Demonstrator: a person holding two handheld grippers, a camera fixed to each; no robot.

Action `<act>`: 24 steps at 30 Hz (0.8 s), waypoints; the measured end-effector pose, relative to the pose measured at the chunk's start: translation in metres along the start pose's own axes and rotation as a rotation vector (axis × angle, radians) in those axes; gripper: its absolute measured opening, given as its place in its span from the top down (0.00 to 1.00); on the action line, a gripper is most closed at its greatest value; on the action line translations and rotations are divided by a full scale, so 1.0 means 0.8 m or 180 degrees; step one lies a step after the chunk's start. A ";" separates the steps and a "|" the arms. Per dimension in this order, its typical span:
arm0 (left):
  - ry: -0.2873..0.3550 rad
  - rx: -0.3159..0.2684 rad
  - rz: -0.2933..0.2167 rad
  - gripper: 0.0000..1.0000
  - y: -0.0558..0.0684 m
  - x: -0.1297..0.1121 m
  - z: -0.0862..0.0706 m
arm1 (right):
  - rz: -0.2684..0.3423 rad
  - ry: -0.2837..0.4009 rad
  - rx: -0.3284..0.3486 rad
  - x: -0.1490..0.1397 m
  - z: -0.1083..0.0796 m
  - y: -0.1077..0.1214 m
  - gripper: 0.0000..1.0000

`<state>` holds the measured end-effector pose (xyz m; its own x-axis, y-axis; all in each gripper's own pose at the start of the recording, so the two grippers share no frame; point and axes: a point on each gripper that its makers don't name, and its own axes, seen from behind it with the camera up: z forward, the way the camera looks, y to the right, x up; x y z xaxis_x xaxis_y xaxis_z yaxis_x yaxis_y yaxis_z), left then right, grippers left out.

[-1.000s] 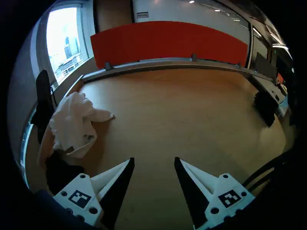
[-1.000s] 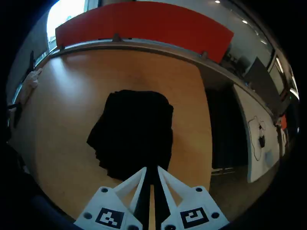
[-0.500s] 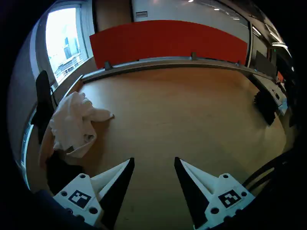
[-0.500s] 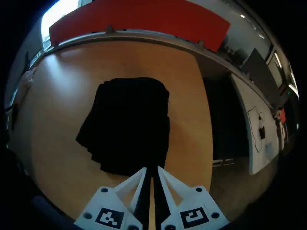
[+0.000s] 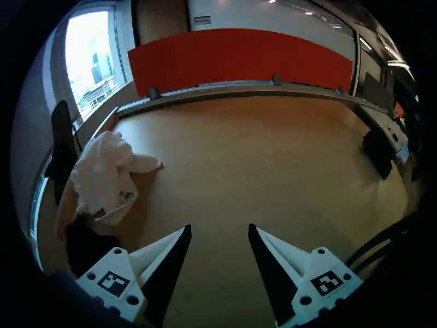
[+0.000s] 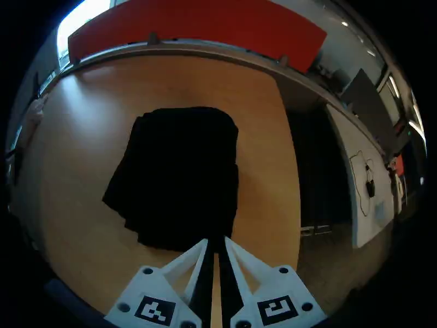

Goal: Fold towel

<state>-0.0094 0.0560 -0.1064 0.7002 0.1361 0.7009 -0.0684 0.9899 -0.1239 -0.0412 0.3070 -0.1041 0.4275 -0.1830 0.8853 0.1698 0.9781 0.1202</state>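
Wooden table top [image 5: 262, 158], pale orange-brown, runs ahead of both tools to a grey rail. Red partition panel [image 5: 240, 57], long and flat, stands beyond that rail. Black towel [image 6: 177, 175], a flat, roughly rectangular folded wad, lies directly ahead of the right gripper [image 6: 216, 240] with its near edge at the fingertips; its near-left edge steps unevenly. From the left tool the same wad sits far off to the right [image 5: 378, 153]. White crumpled cloth [image 5: 104, 175], an unfolded heap, lies ahead-left of the left gripper [image 5: 217, 227], close to the table's side edge. Left gripper: fingers spread wide over bare wood, holding nothing. Right gripper: fingers drawn almost together with only a thin slit between; whether any black fabric is pinched at the tips cannot be told. Hazards, as judged: drawing the narrowed right tool back could snag the top layer and spoil the fold; reaching carelessly for the white heap could nudge it over the table edge.
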 end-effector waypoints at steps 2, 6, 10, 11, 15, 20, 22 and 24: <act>0.0002 -0.0002 -0.0001 0.24 0.000 0.000 0.000 | -0.0001 0.0005 0.0008 0.000 0.000 -0.001 0.93; 0.0004 -0.0003 0.0003 0.24 0.001 0.000 0.001 | 0.0003 0.0029 -0.0040 0.000 -0.001 0.002 0.78; 0.0006 -0.0009 -0.0001 0.24 0.002 0.000 0.002 | 0.0002 0.0048 -0.0104 0.001 -0.004 0.007 0.41; 0.0005 -0.0012 -0.0003 0.24 0.003 0.000 0.002 | 0.0002 0.0048 -0.0123 0.001 -0.005 0.009 0.33; 0.0007 -0.0019 -0.0006 0.24 0.004 0.001 0.003 | 0.0010 0.0070 -0.0201 0.002 -0.009 0.016 0.13; 0.0014 -0.0024 0.0000 0.24 0.004 0.002 0.004 | 0.0054 0.0113 -0.0294 0.004 -0.014 0.025 0.06; 0.0017 -0.0025 0.0000 0.24 0.003 0.002 0.004 | 0.0076 0.0123 -0.0327 0.004 -0.017 0.029 0.05; 0.0020 -0.0025 -0.0002 0.24 0.002 0.003 0.004 | 0.0095 0.0127 -0.0363 0.004 -0.019 0.033 0.05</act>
<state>-0.0104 0.0583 -0.1026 0.7046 0.1352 0.6966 -0.0624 0.9897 -0.1290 -0.0221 0.3305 -0.1051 0.4684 -0.1598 0.8689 0.2553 0.9660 0.0400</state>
